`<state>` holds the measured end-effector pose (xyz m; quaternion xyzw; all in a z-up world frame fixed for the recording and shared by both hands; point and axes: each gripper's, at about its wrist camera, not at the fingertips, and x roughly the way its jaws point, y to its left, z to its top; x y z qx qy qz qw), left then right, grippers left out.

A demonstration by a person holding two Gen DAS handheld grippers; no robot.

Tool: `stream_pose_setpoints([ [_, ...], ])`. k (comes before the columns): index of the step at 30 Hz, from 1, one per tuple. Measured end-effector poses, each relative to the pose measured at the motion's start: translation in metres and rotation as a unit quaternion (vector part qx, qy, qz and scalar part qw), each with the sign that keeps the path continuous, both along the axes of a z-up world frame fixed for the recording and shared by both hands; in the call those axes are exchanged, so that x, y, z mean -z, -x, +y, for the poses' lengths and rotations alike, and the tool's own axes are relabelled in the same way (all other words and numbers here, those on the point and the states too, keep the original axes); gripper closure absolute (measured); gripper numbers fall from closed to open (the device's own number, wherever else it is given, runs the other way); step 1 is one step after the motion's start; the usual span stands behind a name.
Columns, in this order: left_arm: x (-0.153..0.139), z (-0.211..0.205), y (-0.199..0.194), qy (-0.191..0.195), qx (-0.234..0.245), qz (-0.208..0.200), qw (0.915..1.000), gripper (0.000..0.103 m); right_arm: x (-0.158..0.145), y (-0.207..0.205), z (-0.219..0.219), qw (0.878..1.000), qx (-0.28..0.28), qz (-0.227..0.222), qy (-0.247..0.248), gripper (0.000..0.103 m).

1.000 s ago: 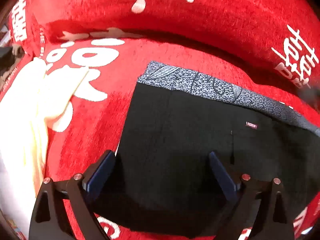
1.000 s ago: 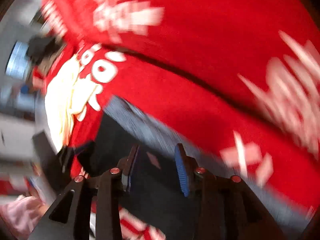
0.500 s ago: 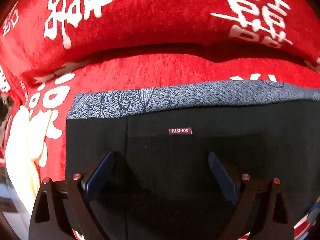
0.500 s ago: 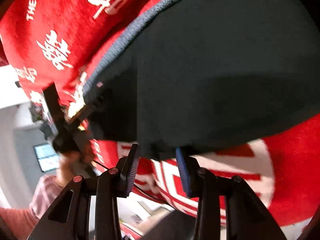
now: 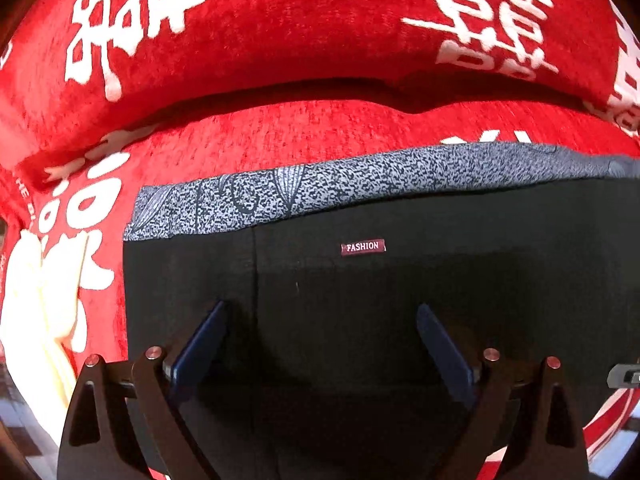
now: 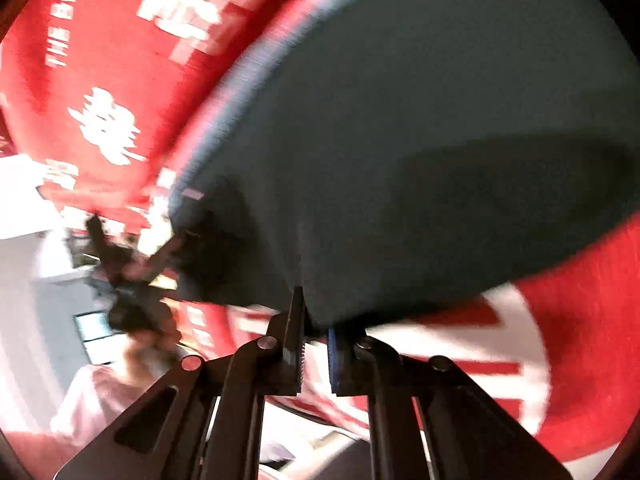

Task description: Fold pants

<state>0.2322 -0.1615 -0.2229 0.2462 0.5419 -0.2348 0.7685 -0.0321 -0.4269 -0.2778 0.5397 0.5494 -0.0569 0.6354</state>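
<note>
Black pants (image 5: 360, 300) with a grey patterned waistband (image 5: 360, 184) and a small "FASHION" label (image 5: 363, 247) lie flat on a red cloth-covered seat (image 5: 300, 132). My left gripper (image 5: 320, 320) hovers over the pants, wide open and empty. In the blurred right wrist view the pants (image 6: 420, 140) fill the upper right. My right gripper (image 6: 316, 326) is at their near edge, its jaws nearly closed with a narrow gap; whether cloth is pinched I cannot tell.
A red back cushion with white characters (image 5: 320, 20) rises behind the seat. A cream cloth (image 5: 40, 312) lies at the left of the pants. The left gripper and the person's hand (image 6: 132, 280) show at the left in the right wrist view.
The right gripper's jaws have narrowed at the pants' near edge and its view is blurred by motion. The left gripper has shifted slightly right and stays open over the pants.
</note>
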Motion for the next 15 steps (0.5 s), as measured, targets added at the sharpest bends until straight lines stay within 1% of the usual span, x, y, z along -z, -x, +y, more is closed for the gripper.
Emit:
stream_pose_setpoints([
  [2, -0.002, 0.000, 0.000, -0.005, -0.002, 0.001, 1.0000, 0.007, -0.001, 0.006, 0.001, 1.000, 0.002, -0.002, -0.008, 0.098],
  [3, -0.005, -0.002, 0.003, -0.019, -0.005, 0.004, 0.9998, 0.007, -0.006, 0.006, 0.002, 1.000, -0.014, 0.002, 0.001, 0.097],
  [5, -0.012, -0.007, 0.010, -0.029, -0.001, 0.011, 0.9995, 0.007, -0.016, 0.006, 0.004, 0.998, -0.055, 0.023, 0.017, 0.089],
  [6, -0.015, -0.009, 0.015, -0.025, 0.004, 0.014, 0.9996, 0.007, -0.024, 0.009, 0.002, 0.997, -0.073, 0.029, 0.027, 0.083],
  [7, -0.025, -0.017, 0.027, -0.009, 0.019, 0.013, 0.9997, 0.007, -0.033, 0.012, -0.002, 0.996, -0.082, 0.025, 0.036, 0.075],
  [8, -0.031, -0.023, 0.033, -0.001, 0.029, 0.012, 0.9995, 0.007, -0.043, 0.012, -0.008, 0.995, -0.085, 0.019, 0.049, 0.056],
  [9, -0.036, -0.031, 0.041, 0.007, 0.040, 0.010, 0.9991, 0.007, -0.054, 0.012, -0.018, 0.994, -0.080, 0.010, 0.071, 0.048],
  [11, -0.040, -0.054, 0.052, 0.028, 0.055, 0.016, 0.9980, 0.007, -0.066, 0.010, -0.039, 0.992, -0.065, -0.006, 0.105, 0.048],
  [12, -0.037, -0.064, 0.055, 0.035, 0.057, 0.023, 0.9975, 0.007, -0.069, 0.006, -0.050, 0.990, -0.063, -0.012, 0.125, 0.050],
  [13, -0.030, -0.079, 0.060, 0.038, 0.059, 0.034, 0.9969, 0.007, -0.069, 0.002, -0.059, 0.987, -0.065, -0.009, 0.148, 0.052],
  [14, -0.024, -0.087, 0.063, 0.036, 0.062, 0.041, 0.9966, 0.007, -0.064, -0.007, -0.067, 0.983, -0.072, -0.001, 0.167, 0.059],
  [15, -0.011, -0.098, 0.074, 0.024, 0.072, 0.047, 0.9960, 0.007, -0.055, -0.015, -0.074, 0.982, -0.080, 0.005, 0.171, 0.068],
])
